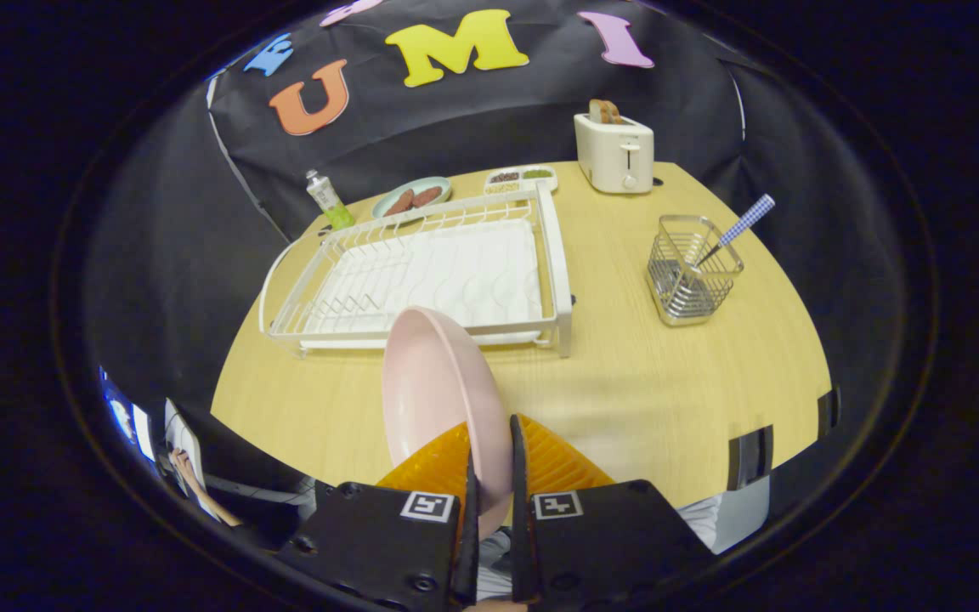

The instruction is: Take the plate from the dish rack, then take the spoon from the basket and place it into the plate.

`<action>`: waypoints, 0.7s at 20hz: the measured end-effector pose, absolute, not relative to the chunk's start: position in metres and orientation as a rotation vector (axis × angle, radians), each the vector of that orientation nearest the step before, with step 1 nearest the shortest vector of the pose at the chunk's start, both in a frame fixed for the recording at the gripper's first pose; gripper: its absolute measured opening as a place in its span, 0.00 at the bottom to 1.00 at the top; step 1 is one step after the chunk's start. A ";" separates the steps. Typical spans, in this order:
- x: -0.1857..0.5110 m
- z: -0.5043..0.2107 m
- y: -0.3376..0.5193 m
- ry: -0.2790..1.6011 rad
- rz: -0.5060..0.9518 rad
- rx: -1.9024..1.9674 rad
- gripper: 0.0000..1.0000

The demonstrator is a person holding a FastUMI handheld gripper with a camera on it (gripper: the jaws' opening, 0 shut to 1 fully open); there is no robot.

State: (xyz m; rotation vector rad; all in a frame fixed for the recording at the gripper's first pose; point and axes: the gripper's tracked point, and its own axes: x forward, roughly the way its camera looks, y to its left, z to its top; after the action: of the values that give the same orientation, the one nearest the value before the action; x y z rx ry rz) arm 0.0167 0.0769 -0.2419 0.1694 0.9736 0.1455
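On the left, the dish rack stands empty on the counter. The tool is clamped on the rim of the pink plate, held on edge above the counter just in front of the rack. Gripped so near its edge, the plate could pivot or slip when lowered. To the right, the spoon waits in the basket.

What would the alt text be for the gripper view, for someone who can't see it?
The gripper holds a pink plate on edge between its fingers, above a wooden table. Beyond it sits a white dish rack, and to its right a wire basket with a spoon.
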 end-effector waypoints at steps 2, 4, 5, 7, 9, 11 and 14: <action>0.013 -0.253 0.077 0.996 0.185 0.256 0.21; 0.011 -0.264 0.076 1.006 0.211 0.305 0.21; 0.011 -0.269 0.074 1.010 0.215 0.322 0.22; 0.013 -0.279 0.073 1.017 0.221 0.349 0.24; 0.016 -0.286 0.070 1.006 0.216 0.329 0.27; 0.018 -0.294 0.067 0.996 0.206 0.299 0.31; 0.019 -0.300 0.068 0.991 0.217 0.289 0.36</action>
State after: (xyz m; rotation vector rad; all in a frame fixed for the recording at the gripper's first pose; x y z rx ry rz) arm 0.0194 0.0684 -0.2998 0.2893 0.9914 0.2175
